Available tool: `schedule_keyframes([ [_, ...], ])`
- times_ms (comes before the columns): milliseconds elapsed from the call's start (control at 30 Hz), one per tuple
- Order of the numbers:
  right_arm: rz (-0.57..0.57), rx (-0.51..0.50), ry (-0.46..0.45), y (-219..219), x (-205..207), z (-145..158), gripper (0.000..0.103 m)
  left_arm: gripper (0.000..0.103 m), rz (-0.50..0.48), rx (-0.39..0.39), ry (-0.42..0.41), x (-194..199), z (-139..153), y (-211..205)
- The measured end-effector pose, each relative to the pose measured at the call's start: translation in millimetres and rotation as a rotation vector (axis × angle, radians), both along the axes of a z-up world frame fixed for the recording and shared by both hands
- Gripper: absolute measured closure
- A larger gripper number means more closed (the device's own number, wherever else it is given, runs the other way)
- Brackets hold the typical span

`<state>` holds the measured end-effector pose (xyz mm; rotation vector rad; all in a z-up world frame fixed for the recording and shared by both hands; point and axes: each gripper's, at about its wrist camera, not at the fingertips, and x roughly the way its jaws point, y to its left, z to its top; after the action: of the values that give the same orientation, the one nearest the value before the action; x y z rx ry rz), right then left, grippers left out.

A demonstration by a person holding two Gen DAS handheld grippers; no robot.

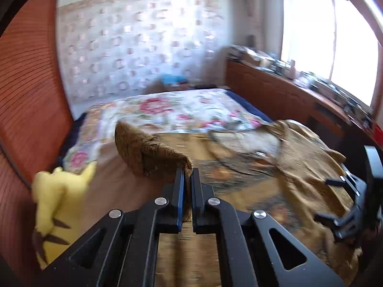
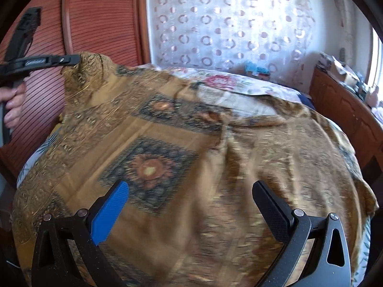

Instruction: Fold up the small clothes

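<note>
A golden-brown patterned cloth (image 2: 182, 148) with dark medallion squares lies spread over the bed. My left gripper (image 1: 188, 172) is shut on one corner of that cloth (image 1: 153, 150) and holds it lifted off the bed, so the corner folds over above the rest. In the right wrist view the same left gripper (image 2: 77, 59) pinches the raised corner at the upper left, with a hand on its handle. My right gripper (image 2: 189, 193) hovers open over the middle of the cloth with nothing between its fingers. It also shows at the right edge of the left wrist view (image 1: 344, 201).
A floral bedspread (image 1: 167, 110) covers the bed beyond the cloth. A yellow plush toy (image 1: 57, 198) lies at the left by the red-brown ribbed headboard (image 1: 28, 91). A cluttered wooden cabinet (image 1: 287, 88) runs under the bright window on the right. A patterned curtain hangs behind.
</note>
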<state>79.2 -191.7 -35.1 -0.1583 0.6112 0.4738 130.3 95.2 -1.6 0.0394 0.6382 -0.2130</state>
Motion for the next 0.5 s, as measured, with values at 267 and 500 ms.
schedule_keyframes([
  [267,-0.028,0.025,-0.018,-19,-2,9,0.000,0.055,-0.021,0.000,-0.011,-27,-12,-19],
  [500,0.005,0.038,-0.038,-20,-1,13,0.009,0.033,0.054,0.024,0.019,-34,-32,-5],
])
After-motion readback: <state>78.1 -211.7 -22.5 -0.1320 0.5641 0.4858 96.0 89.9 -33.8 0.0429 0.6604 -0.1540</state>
